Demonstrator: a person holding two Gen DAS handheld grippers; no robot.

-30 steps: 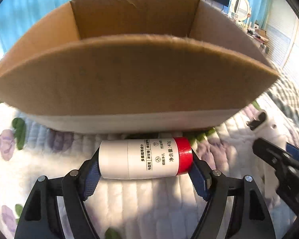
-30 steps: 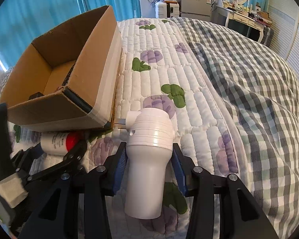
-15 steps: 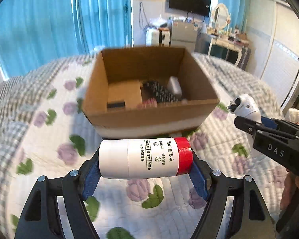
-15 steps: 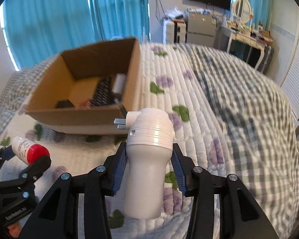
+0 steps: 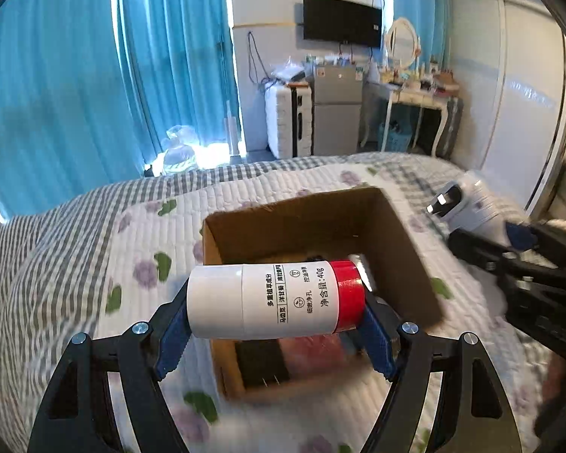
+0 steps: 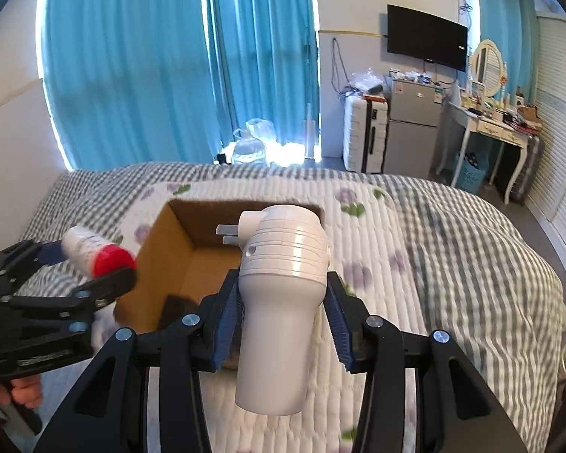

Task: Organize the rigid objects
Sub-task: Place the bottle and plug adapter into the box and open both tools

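Left wrist view: left gripper [image 5: 275,324] clamps a white tube [image 5: 271,302] crosswise above the open cardboard box [image 5: 403,249], which holds dark, blurred items. Right gripper [image 6: 281,313] grips a white plug adapter [image 6: 283,283] over the box.

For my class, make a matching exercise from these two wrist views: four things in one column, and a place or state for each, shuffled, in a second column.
Things:
1. white tube with red cap
2. white plug-in device
3. cardboard box
4. black TV

Places or states:
A. mounted on the far wall
B. clamped crosswise in the left tool
C. open, resting on the quilted bed cover
D. held upright in the right tool, prongs pointing left

Pairs: 1-B, 2-D, 3-C, 4-A
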